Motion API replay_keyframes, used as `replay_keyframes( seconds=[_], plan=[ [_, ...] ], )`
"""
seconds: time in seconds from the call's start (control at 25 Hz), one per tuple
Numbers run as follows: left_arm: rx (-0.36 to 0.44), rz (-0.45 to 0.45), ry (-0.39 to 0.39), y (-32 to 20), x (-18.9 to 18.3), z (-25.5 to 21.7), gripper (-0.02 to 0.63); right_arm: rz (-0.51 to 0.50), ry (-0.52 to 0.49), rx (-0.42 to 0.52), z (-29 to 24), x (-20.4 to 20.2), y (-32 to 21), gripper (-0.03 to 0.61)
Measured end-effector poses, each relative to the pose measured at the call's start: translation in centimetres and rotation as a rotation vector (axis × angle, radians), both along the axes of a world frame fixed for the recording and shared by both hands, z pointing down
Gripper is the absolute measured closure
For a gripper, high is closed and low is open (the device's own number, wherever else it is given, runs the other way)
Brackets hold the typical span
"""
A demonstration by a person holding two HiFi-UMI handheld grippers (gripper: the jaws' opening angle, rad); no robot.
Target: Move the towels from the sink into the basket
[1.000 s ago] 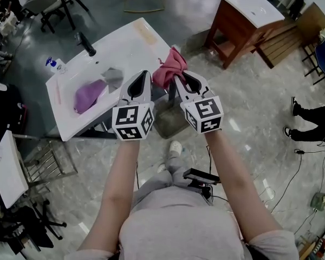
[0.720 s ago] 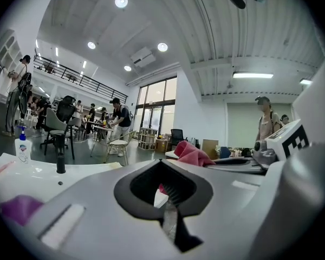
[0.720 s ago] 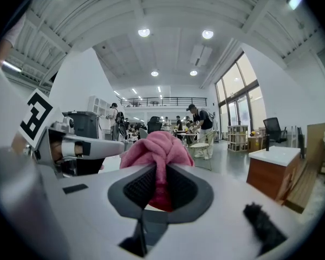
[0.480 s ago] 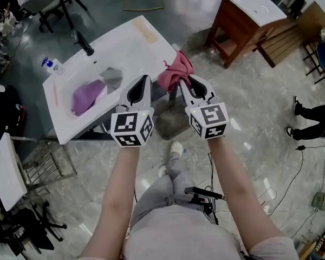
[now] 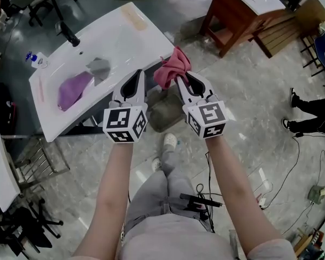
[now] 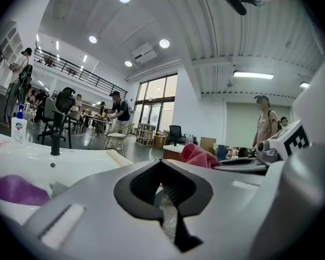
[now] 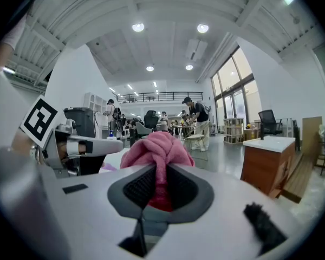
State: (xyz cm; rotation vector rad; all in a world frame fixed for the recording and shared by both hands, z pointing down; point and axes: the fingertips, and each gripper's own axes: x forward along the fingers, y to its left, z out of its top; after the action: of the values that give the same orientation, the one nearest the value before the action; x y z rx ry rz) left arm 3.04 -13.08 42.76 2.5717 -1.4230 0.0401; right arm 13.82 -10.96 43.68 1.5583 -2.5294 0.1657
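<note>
Far left of both grippers there's the white sink [image 5: 124,34], with a black faucet [image 5: 69,34] and a little soap bottle [image 5: 37,59] at its back edge. Two towels are lying in it: a purple towel [image 5: 70,90] well off to the left of the left jaws, and a grey towel [image 5: 99,67] closer in, just left of and a bit beyond those jaws.

The left gripper [image 5: 136,77] is held out over the near edge of the sink. Its jaws are together with nothing between them, and they aren't touching either towel.

Between the two grippers and down below them on the floor sits a grey-brown tub [image 5: 163,112], tucked against the sink's corner. I think it's the basket, but it's mostly hidden, so I can't tell if anything's inside.

The pink towel [image 5: 171,69] is up in the air, bunched into a ball right at the tip of the right gripper [image 5: 182,77]. Those jaws are clamped on it, and in the right gripper view a fold of the cloth is pinched between the pads with the rest puffing out past the tips. It hangs clear of the sink, roughly above that tub.

Further right, well beyond the right jaws, is a wooden cabinet [image 5: 233,20] with a white top.
</note>
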Motion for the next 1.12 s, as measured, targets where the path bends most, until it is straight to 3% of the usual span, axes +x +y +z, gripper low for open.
replay_keyframes(
  seconds=[0.68, 1.12],
  plan=[
    [-0.038, 0.087, -0.046, 0.5, 3.5, 6.9, 0.607, 0.036, -0.014, -0.084, 8.1, 1.3, 1.4, 0.518],
    [-0.097, 0.155, -0.104, 0.3, 5.6, 14.7, 0.607, 0.100, -0.021, -0.186, 15.8, 3.1, 2.0, 0.518]
  ],
)
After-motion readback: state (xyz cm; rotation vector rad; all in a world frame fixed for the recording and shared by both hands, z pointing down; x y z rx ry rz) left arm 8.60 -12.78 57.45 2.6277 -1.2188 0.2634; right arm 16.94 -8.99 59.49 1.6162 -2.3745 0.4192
